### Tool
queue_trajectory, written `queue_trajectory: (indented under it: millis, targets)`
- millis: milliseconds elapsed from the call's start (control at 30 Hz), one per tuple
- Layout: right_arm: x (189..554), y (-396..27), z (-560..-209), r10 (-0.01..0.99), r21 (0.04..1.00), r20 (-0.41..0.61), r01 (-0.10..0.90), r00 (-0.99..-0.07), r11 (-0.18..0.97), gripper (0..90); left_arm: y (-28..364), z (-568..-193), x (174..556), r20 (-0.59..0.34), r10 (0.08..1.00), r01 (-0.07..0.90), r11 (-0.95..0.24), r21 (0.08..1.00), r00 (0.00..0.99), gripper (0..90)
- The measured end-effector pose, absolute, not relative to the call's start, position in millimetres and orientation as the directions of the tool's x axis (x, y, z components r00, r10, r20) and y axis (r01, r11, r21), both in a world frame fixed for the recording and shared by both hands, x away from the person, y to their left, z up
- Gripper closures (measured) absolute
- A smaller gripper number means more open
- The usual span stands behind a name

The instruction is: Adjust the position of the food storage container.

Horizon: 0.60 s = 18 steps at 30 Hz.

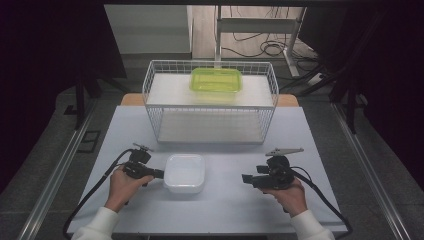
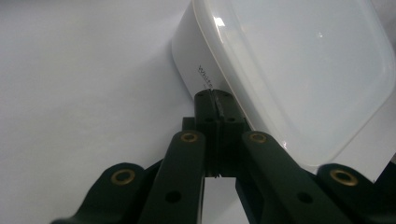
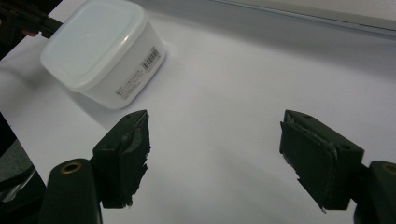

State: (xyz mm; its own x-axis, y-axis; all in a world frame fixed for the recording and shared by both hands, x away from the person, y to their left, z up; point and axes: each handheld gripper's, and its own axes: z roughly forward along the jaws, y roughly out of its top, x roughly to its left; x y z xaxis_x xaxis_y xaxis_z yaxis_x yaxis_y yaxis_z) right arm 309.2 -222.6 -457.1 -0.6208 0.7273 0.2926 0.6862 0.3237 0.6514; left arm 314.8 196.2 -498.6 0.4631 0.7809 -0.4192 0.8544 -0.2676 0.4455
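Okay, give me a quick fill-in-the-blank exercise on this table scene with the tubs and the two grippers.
1. The left gripper, jaws shut, touches the ____ container.
2. The right gripper has its jaws ____.
3. The green container sits on top of the wire ____.

Missing words: white; open; rack

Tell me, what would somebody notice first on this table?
Probably the bright green box, sitting on top of the white wire rack at the back of the table. Next comes the white tub with its lid on, in front of the rack. The left hand-held gripper has its shut tips right against the tub's side, while the right hand-held gripper waits apart from it with its jaws open.
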Motion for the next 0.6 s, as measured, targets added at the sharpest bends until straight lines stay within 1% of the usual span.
queue_trajectory:
  millis: [67,367,600]
  targets:
    - [309.1,-222.6,-457.0,0.727,0.652,0.292,0.686,-0.621,0.324,24.4,189.2,-500.3,317.3,-0.442,0.768,0.857,-0.261,0.445,0.464,89.5]
    - [309.6,-223.7,-457.4,0.730,0.649,0.292,0.689,-0.618,0.323,24.4,161.0,-504.4,322.6,-0.472,0.731,0.850,-0.287,0.441,0.492,89.4]
    - [309.2,-223.6,-457.7,0.731,0.648,0.291,0.689,-0.618,0.324,24.4,152.0,-506.1,323.9,-0.480,0.723,0.849,-0.290,0.442,0.497,89.4]
